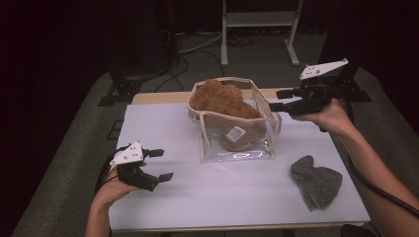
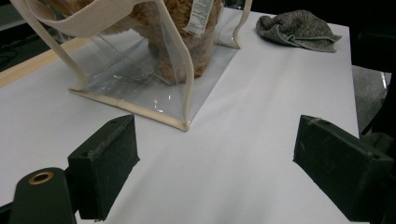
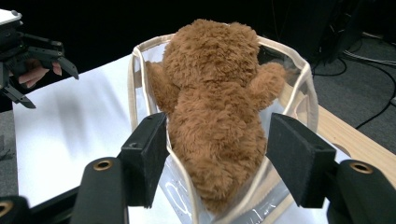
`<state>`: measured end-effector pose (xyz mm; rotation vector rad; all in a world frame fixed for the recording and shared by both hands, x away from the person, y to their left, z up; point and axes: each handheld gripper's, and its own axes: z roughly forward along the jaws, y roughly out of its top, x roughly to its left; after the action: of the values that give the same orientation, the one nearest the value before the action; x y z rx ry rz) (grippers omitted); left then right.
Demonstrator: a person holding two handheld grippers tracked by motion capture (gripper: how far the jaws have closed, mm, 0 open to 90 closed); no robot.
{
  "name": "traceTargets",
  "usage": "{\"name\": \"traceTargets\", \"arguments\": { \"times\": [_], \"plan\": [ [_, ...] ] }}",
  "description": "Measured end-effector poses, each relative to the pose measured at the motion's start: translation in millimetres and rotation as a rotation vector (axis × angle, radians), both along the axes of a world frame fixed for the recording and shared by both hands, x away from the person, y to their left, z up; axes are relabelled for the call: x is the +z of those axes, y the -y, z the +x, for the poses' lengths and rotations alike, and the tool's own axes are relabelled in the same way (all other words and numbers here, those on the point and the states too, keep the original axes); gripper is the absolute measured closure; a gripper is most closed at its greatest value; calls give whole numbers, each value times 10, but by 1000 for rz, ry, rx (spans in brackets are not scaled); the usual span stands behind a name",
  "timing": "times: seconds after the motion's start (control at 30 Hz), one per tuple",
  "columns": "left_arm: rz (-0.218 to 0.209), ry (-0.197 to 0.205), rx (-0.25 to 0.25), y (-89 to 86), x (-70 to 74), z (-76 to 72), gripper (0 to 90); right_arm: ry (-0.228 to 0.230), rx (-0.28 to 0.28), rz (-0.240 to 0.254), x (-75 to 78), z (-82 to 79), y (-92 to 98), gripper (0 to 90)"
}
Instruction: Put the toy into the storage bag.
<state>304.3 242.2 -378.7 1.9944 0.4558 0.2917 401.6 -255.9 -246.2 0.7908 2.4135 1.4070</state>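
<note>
1. At the desk's [image 1: 163, 197] centre, toward twelve o'clock, stands the clear bag [image 1: 237, 143], top open, with the brown plush bear [image 1: 222, 101] upright inside, head above the rim
2. At three o'clock of the bag, the right gripper [image 1: 277, 100] is the nearer one; its jaws stand open and empty, level with the rim, and in the right gripper view the bear [image 3: 212, 107] sits dead ahead between them
3. At eight o'clock, well apart, the left gripper [image 1: 160, 164] waits, jaws open, holding nothing
4. At five o'clock lies a grey cloth [image 1: 316, 181]
</note>
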Motion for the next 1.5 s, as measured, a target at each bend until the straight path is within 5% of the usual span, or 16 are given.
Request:
{"name": "traceTargets", "arguments": {
  "times": [0.67, 1.5],
  "plan": [
    [-4, -6, -3, 20, -12, -3, 124, -8, -34, 3, -116, -215, 261, 325],
    [4, -4, -6, 43, -6, -34, 124, -83, -92, 10, -595, -504, 607, 308]
  ]
}}
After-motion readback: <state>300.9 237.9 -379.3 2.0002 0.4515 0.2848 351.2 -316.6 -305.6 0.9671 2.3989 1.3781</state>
